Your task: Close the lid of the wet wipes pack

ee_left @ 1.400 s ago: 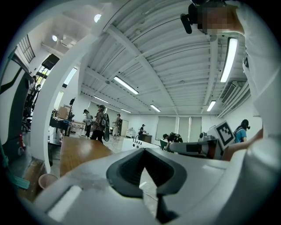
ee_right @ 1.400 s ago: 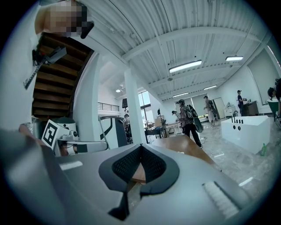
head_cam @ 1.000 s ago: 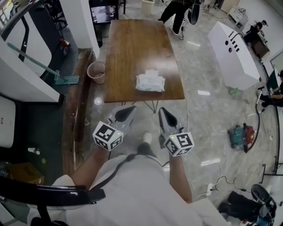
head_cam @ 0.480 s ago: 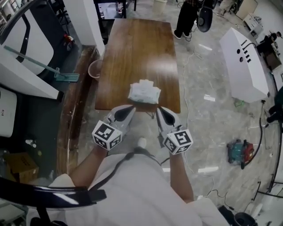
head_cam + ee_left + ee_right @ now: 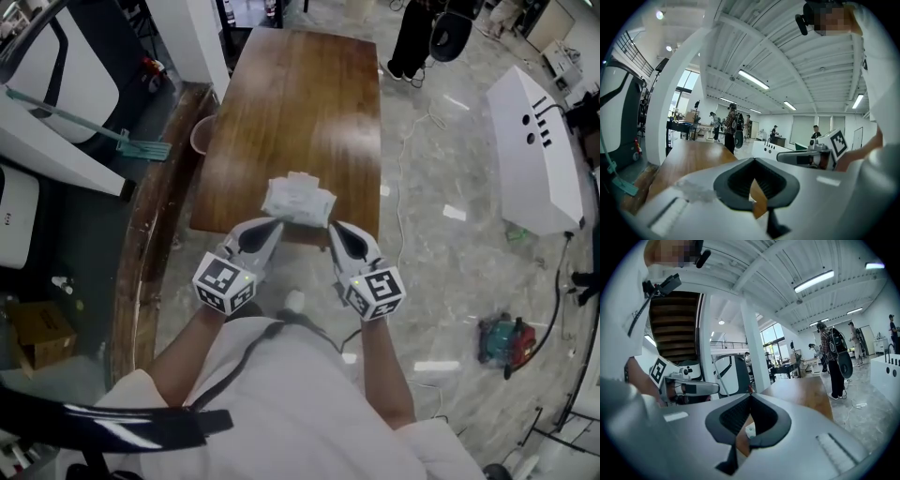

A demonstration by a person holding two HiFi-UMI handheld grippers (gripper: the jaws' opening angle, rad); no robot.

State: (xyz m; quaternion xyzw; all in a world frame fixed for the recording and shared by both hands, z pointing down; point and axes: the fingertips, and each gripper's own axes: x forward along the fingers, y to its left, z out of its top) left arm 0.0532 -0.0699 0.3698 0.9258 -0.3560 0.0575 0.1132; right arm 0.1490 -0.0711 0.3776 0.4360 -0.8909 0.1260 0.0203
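The white wet wipes pack [image 5: 298, 202] lies near the front edge of the brown wooden table [image 5: 300, 103], with a small white flap raised on its far side. My left gripper [image 5: 273, 226] is shut and empty, its tip at the table edge just left of and in front of the pack. My right gripper [image 5: 335, 229] is shut too, its tip just right of and in front of the pack. Neither touches the pack. In the left gripper view the left gripper [image 5: 753, 161] points level over the tabletop. A white bit shows behind the right gripper [image 5: 750, 397] in its own view.
A pink bucket [image 5: 202, 134] and a teal mop [image 5: 94, 131] lie left of the table. A white cabinet [image 5: 539, 150] stands to the right, a red and green tool [image 5: 502, 339] on the floor. A person [image 5: 412, 37] stands past the table's far end.
Both grippers and the head have come forward to the table. The tips, well short of its front edge a second ago, now flank the pack's near side.
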